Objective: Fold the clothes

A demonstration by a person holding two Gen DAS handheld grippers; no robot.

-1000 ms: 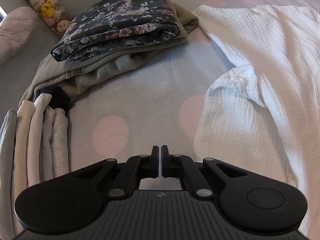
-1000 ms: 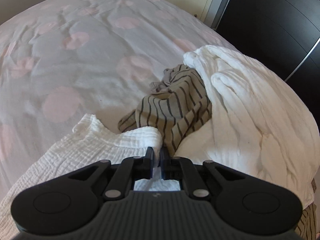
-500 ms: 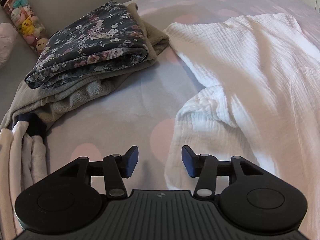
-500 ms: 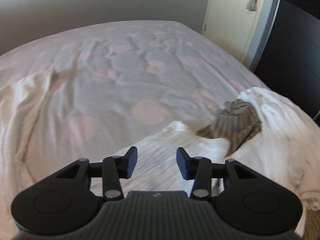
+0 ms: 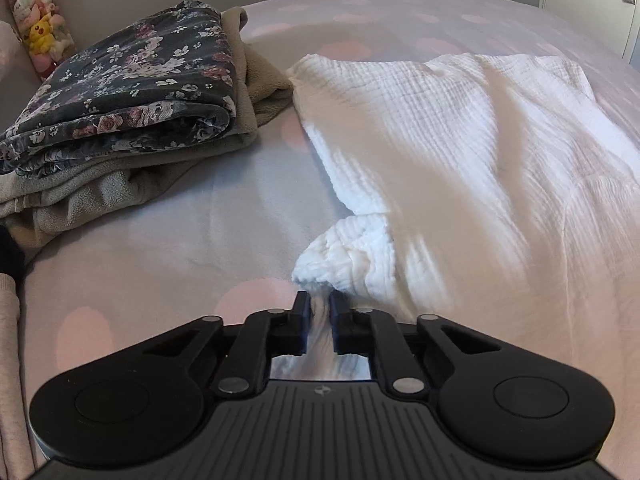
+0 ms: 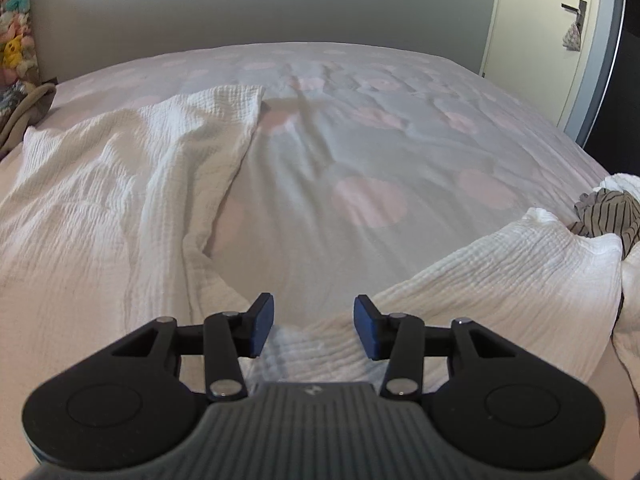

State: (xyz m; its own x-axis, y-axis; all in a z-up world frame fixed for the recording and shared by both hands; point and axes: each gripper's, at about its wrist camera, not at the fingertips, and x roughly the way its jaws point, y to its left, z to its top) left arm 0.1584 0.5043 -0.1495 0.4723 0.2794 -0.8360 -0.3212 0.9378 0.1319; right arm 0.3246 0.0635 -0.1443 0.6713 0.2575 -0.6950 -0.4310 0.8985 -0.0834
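White crinkled garment [image 5: 460,152]: spread flat across pink-dotted bedspread [image 5: 192,220], filling right half of left wrist view; one bunched corner folded up near lower centre of that view.

Left gripper [image 5: 319,312]: jaws closing, nearly together, white fabric pinched between fingers [image 5: 301,320] at bunched corner. Contact of pads on cloth appears firm, though motion blur in the gap limits certainty.

Right gripper [image 6: 314,320]: jaws opening, blue pads [image 6: 262,322] well apart, nothing pressed between them. Positioned above near edge of same white garment [image 6: 100,208], with cloth lying below the gap and bare bedspread [image 6: 360,184] just beyond the fingertips.

Folded stack, left wrist view, upper left:
- dark floral garment [image 5: 128,92] on top, folded;
- beige garment [image 5: 256,76] beneath, edges protruding to right and front.
Stack near white garment's far left corner, apparently not touching.

Striped garment [image 6: 612,216]: crumpled at right edge of right wrist view, beside a raised white fold.

Background: tube of soft toys [image 5: 38,20] upright against wall, left; door with handle [image 6: 574,8], right.
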